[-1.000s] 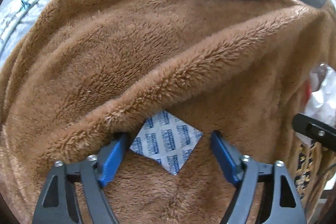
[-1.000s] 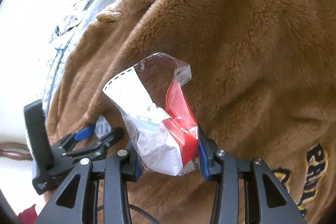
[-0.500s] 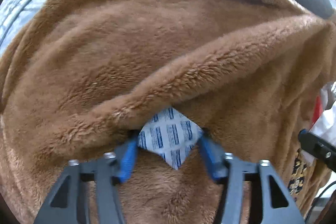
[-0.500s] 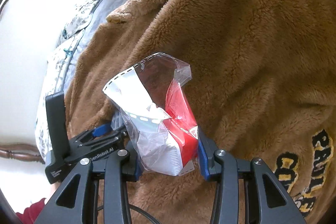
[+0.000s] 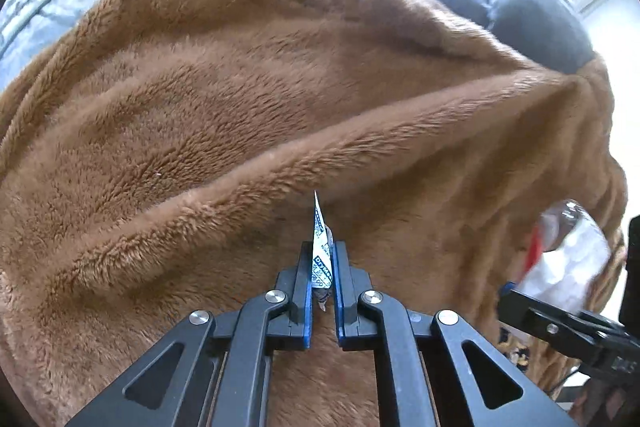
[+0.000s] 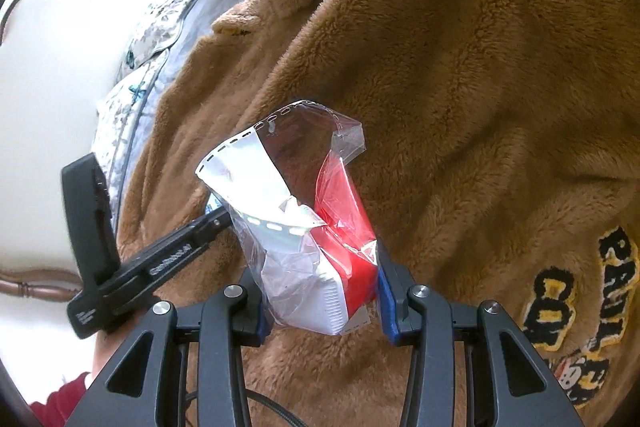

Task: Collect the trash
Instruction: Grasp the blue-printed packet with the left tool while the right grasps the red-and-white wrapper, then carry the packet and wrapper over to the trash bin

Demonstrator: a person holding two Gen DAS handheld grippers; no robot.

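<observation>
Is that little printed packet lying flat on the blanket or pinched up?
Pinched up. The packet stands on edge between the left gripper's blue pads, which are closed against both its faces, and its tip pokes up over the brown blanket.

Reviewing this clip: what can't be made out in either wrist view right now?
- Packet print: left wrist view, edge-on between the left gripper pads.
- Plastic bag contents: right wrist view, crumpled film; blurred in the left view.
- Blanket lettering: right view, cut off by the fisheye edge.
</observation>
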